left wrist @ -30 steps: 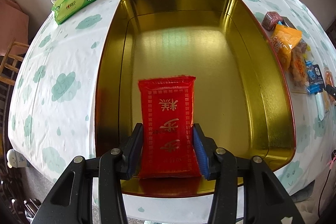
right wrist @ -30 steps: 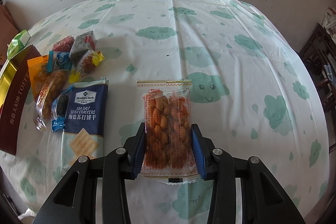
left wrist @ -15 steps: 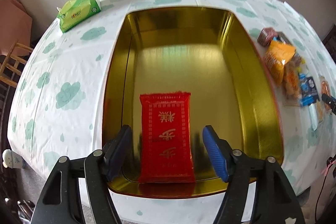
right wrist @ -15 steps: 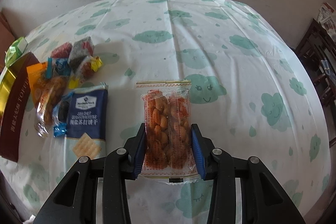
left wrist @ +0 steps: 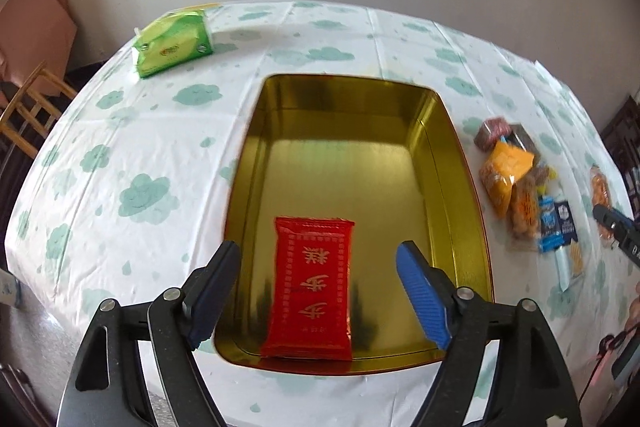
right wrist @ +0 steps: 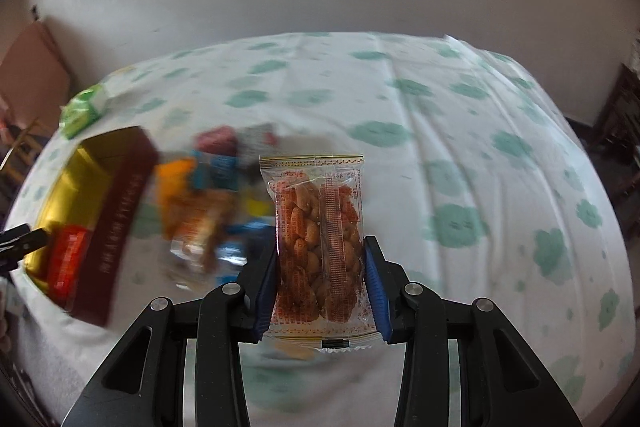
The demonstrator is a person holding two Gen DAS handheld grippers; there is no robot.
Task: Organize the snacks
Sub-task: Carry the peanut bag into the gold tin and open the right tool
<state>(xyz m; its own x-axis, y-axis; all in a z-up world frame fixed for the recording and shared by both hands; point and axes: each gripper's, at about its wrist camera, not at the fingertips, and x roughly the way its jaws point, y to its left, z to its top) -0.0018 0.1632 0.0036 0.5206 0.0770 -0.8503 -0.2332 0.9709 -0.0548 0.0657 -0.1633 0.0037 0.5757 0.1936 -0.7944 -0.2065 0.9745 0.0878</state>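
The red snack packet (left wrist: 310,287) lies flat on the gold floor of the open tin (left wrist: 452,155), at the tin's near end and a little left of its middle, with its gold characters facing up. The left claw (left wrist: 318,297) hangs above it with its jaws opening, both blue pads well clear of the packet's long edges, so the packet sits between them untouched. The rest of the tin's floor is bare gold metal. The tin stands on the desk (left wrist: 120,155), which wears a white cloth printed with green clouds.

The right claw (right wrist: 320,283) is clamped on a clear packet of peanuts (right wrist: 318,239), its pads pressing the two long sides; the packet stands upright between them, lifted off the desk, its sealed top edge toward the window.

A loose heap of other snacks (left wrist: 520,183) lies on the cloth just right of the tin: an orange bag, dark wrapped sweets, a blue cracker pack. In the right wrist view this heap is blurred, and the tin's dark red outer wall (right wrist: 116,223) shows to its left with the red packet inside.

A green tissue pack (left wrist: 172,43) rests on the far left of the desk, well apart from the tin. A wooden chair (left wrist: 28,111) stands beyond the desk's left edge.
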